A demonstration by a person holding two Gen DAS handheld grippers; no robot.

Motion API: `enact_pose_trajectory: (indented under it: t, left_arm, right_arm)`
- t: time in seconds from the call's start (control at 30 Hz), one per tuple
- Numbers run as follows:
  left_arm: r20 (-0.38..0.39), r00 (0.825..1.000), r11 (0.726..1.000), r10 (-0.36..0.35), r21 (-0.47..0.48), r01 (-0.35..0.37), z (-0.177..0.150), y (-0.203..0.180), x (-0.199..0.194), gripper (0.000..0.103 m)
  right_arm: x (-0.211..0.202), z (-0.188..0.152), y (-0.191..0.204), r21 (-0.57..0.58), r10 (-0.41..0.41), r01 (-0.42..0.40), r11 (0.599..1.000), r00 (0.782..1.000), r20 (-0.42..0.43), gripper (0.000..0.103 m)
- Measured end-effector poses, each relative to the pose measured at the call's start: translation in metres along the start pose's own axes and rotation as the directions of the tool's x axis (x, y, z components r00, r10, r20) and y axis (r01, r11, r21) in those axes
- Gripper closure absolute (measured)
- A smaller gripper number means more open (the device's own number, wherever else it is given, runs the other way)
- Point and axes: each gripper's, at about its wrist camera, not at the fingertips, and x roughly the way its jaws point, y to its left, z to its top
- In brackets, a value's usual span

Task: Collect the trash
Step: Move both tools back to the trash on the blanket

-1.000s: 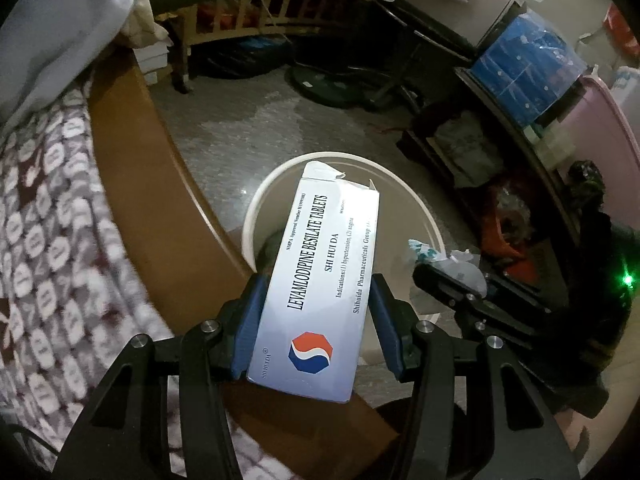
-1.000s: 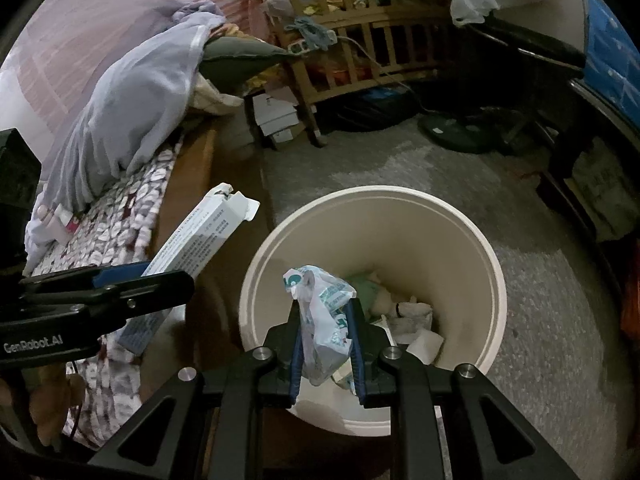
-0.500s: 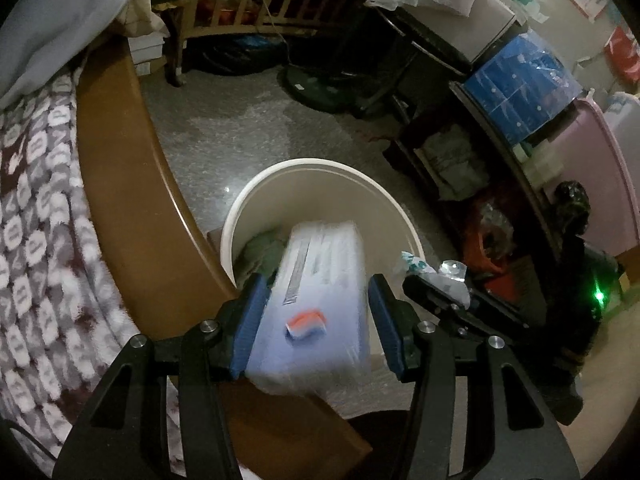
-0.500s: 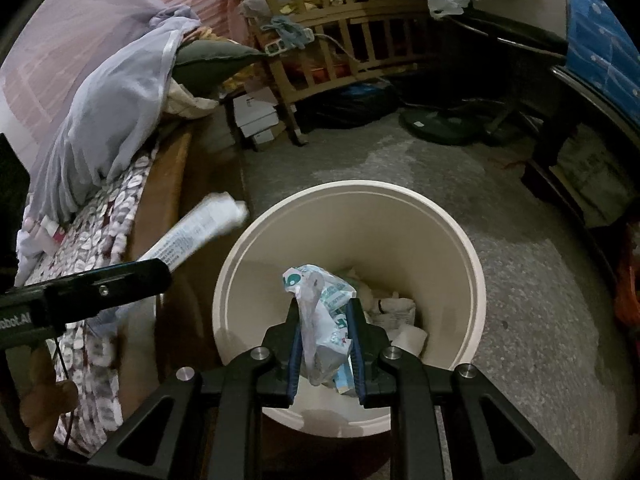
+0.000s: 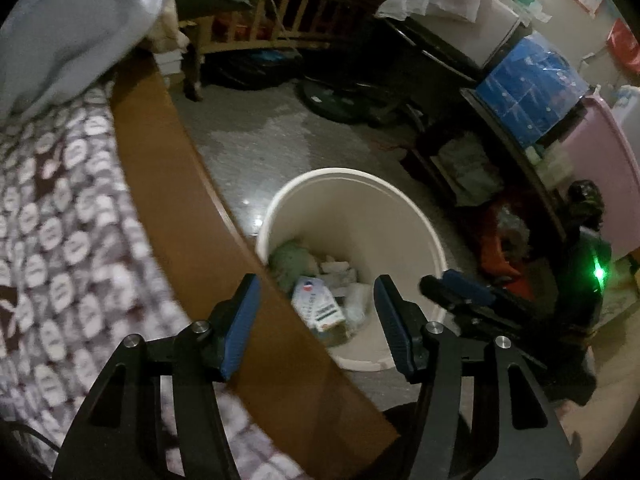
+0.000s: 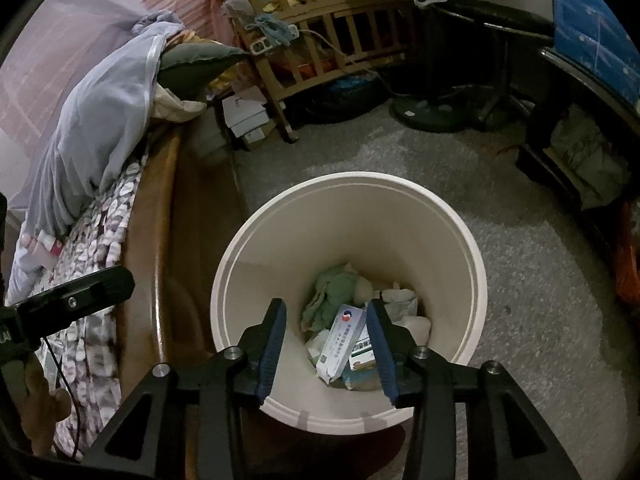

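Note:
A cream waste bin (image 5: 352, 184) (image 6: 348, 200) stands on the floor beside the bed. Inside it lie a white tablet box (image 5: 316, 306) (image 6: 342, 340), a green cloth (image 6: 334, 292) and other scraps. My left gripper (image 5: 316, 308) hovers over the bin's near rim, jaws opening, nothing between its blue pads. My right gripper (image 6: 326, 334) hangs above the bin mouth, jaws opening and empty; it also shows at the right of the left wrist view (image 5: 456, 292). The crumpled wrapper it dropped cannot be picked out among the trash.
A wooden bed rail (image 5: 180, 184) with a patterned blanket (image 5: 48, 216) runs along the left. A wooden crib (image 6: 320, 24), a fan base (image 6: 428, 114), dark shelving (image 5: 492, 148) and a pink cabinet (image 5: 600, 168) ring the grey floor (image 6: 520, 280).
The tablet box left my left gripper and dropped into the bin. My right gripper opened and the crumpled wrapper fell out of it into the bin.

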Motion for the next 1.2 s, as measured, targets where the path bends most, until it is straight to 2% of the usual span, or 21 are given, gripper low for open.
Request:
enact_pose_trajectory:
  t: [0.2,0.3,0.43,0.83,1.03,1.2]
  left_arm:
    - [0.002,0.995,0.995,0.101,0.002,-0.101,-0.014,0.019,-0.015,0.046]
    - [-0.002,0.986,0.986,0.165,0.003,-0.165,-0.022,0.029,-0.023,0.046]
    - [0.002,0.977,0.977,0.212,-0.005,-0.212,-0.031,0.045,-0.035,0.046]
    - [-0.008,0.956,0.955,0.292,-0.049,-0.292,-0.07,0.091,-0.079,0.045]
    - [-0.017,0.948,0.942,0.318,-0.107,-0.318,-0.095,0.127,-0.112,0.045]
    - [-0.025,0.933,0.915,0.359,-0.185,-0.357,-0.12,0.166,-0.145,0.045]
  right_arm:
    - [-0.003,-0.002,0.018,-0.022,0.028,-0.028,0.999,1.0,-0.003,0.063]
    - [-0.004,-0.003,0.032,-0.05,0.039,-0.039,0.998,0.999,-0.009,0.063]
    - [-0.006,-0.003,0.048,-0.075,0.051,-0.051,0.996,0.999,-0.009,0.063]
    - [-0.017,-0.01,0.116,-0.181,0.129,-0.13,0.975,0.992,-0.015,0.062]
    - [-0.015,-0.019,0.167,-0.272,0.185,-0.192,0.943,0.981,-0.052,0.062]
    - [-0.012,-0.028,0.203,-0.316,0.242,-0.257,0.913,0.966,-0.088,0.061]
